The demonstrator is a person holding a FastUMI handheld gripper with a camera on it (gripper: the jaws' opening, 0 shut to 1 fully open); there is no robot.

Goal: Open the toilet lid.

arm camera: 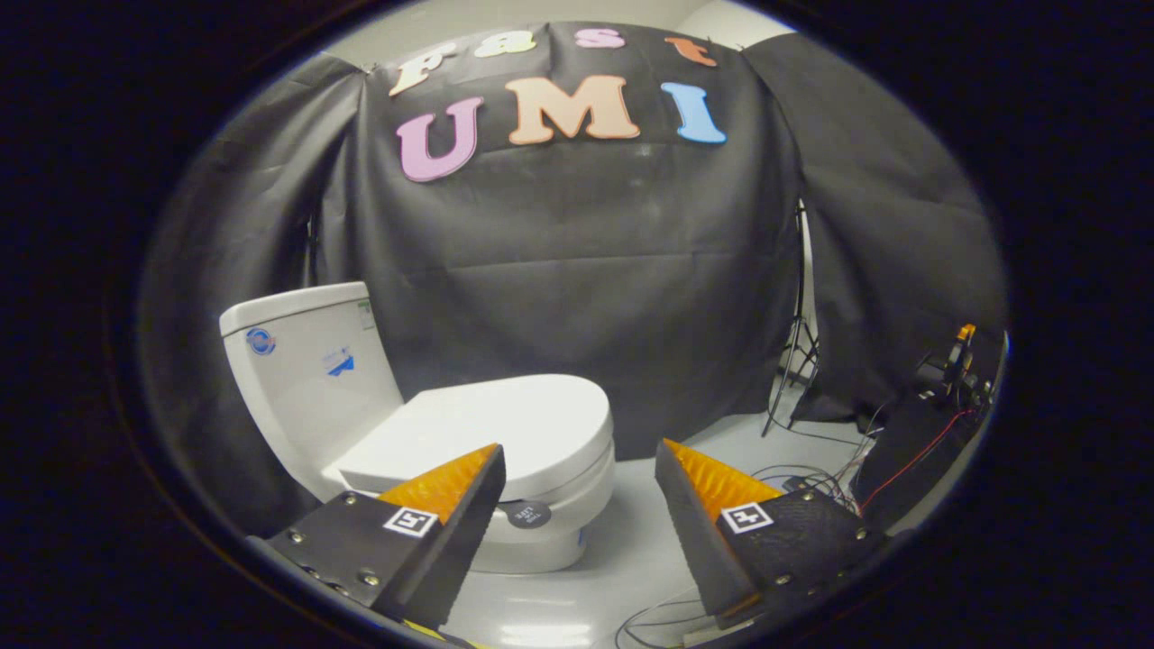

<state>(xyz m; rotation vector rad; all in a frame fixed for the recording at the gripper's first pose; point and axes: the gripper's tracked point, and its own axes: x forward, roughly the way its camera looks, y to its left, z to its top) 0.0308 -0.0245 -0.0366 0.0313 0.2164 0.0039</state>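
Observation:
A white toilet stands on the floor just beyond my left finger. Its lid [505,424] lies flat and closed on the bowl [559,532]. The tank [306,370] rises behind the lid, against the black cloth wall. My gripper [581,460] is open, its two fingers spread wide with nothing between them. The left fingertip [482,469] overlaps the near edge of the lid in the picture; I cannot tell whether it touches. The right finger [694,487] hangs over bare floor to the right of the bowl.
Loose cables [811,478] lie on the grey floor beyond the right finger. A black box with red wires [920,451] sits further right. A light stand's tripod [798,351] stands at the gap in the cloth wall. Open floor lies right of the bowl.

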